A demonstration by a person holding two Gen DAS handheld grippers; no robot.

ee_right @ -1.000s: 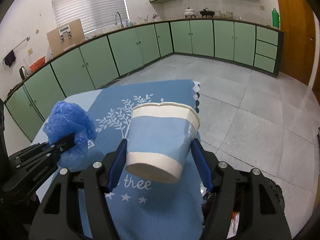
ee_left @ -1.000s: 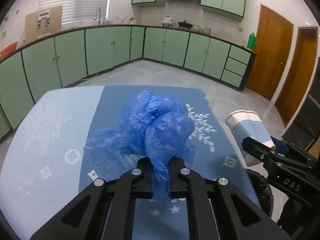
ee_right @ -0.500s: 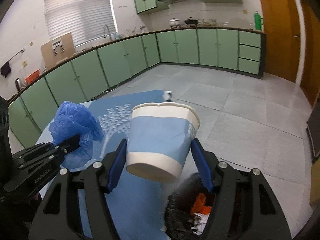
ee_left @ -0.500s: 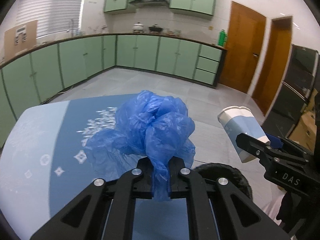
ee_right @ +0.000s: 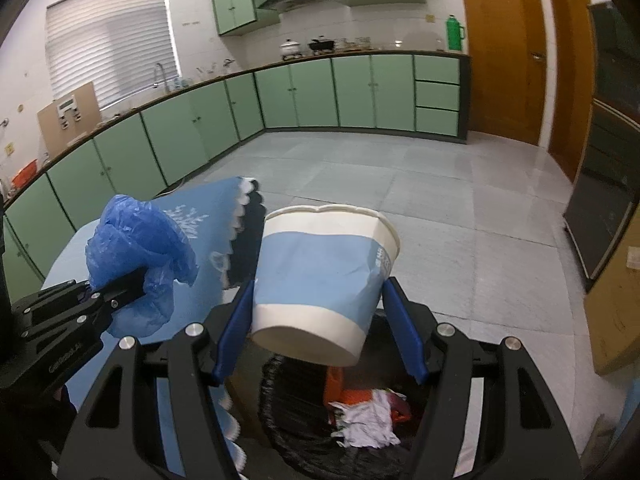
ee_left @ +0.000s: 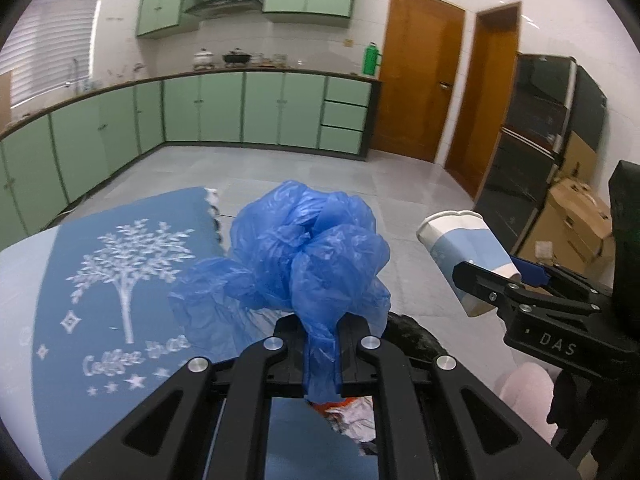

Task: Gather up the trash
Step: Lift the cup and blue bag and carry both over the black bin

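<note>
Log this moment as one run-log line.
left claw: shut on blue plastic bag | right claw: shut on paper cup | both above bin

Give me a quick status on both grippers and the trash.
Left gripper shut on blue plastic bag. Right gripper clamping paper cup. Bin below, nothing blocking.

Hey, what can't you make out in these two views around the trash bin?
- Trash bin rim: both views, largely hidden by gripper frames and the cup.
- Inside of the paper cup: mouth faces away in both.
- Bin contents: crumpled, unidentifiable.
- Left gripper fingers' tips: buried in the blue plastic bag.
</note>
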